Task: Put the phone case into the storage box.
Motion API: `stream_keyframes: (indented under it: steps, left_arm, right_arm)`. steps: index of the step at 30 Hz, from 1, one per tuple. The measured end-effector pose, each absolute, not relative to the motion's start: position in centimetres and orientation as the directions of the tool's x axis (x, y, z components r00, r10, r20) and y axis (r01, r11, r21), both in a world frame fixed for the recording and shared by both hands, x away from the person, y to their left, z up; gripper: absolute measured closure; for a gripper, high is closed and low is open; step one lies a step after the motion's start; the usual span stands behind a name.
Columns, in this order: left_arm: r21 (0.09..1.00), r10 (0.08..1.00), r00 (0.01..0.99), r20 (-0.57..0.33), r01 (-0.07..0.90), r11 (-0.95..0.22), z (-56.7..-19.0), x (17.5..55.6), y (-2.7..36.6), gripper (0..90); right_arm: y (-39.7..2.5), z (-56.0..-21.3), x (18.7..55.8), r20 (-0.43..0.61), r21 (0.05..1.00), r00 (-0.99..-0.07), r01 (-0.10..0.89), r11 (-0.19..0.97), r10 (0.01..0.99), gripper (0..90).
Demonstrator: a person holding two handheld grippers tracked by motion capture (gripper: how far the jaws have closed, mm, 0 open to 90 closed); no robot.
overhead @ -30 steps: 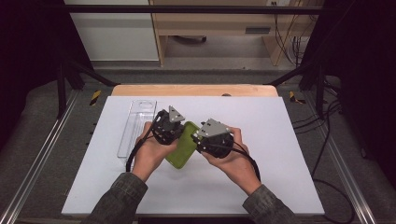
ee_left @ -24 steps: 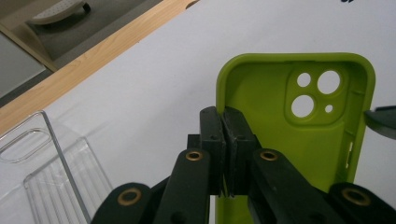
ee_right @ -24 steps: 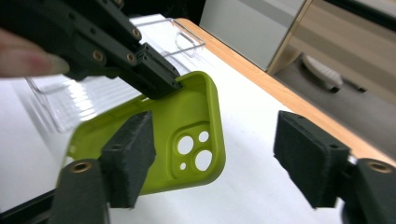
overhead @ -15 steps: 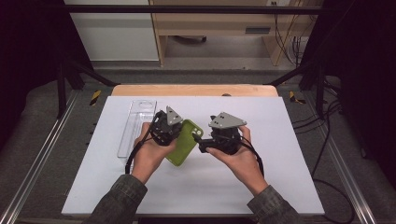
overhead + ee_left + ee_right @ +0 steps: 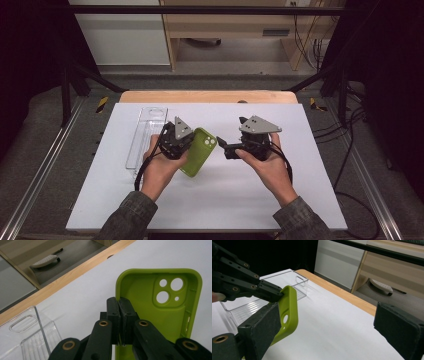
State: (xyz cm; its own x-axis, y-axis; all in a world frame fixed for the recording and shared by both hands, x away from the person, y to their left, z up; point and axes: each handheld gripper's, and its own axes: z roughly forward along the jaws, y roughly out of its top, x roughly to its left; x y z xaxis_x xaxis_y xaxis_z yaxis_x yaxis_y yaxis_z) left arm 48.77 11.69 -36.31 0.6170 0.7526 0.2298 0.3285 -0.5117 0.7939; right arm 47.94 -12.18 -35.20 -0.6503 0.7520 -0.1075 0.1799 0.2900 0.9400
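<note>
Green phone case, camera end away

One green phone case is counted, with four round holes seen in its camera corner in the left gripper view, and one clear plastic bin is counted just beyond the case's left side on the white tabletop. Two grippers are counted, the left gripper at the case's left edge and the right gripper just right of the case, each held in one hand, so two hands are counted.
</note>
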Motion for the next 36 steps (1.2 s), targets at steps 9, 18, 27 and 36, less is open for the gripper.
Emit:
stream_keyframes:
  steps: [9,18,27,36]
  left_arm:
    - [0.822,0.758,0.604,0.245,0.284,-0.493,-36.5,48.3,11.8,87.2]
    - [0.831,0.763,0.602,0.236,0.282,-0.479,-36.4,48.4,12.1,87.2]
    - [0.845,0.767,0.600,0.229,0.269,-0.462,-36.0,48.2,12.3,87.2]
    - [0.868,0.783,0.578,0.228,0.244,-0.433,-35.3,48.1,13.0,87.3]
  right_arm:
    - [-13.3,-35.2,48.4,-0.095,0.942,-0.638,0.190,0.276,0.765,6.2]
    - [-14.6,-35.4,48.7,-0.044,0.950,-0.627,0.214,0.226,0.778,6.4]
    - [-16.1,-36.1,48.6,-0.033,0.960,-0.610,0.200,0.195,0.791,5.7]
    - [-17.5,-37.1,48.1,-0.021,0.967,-0.586,0.193,0.165,0.810,5.2]
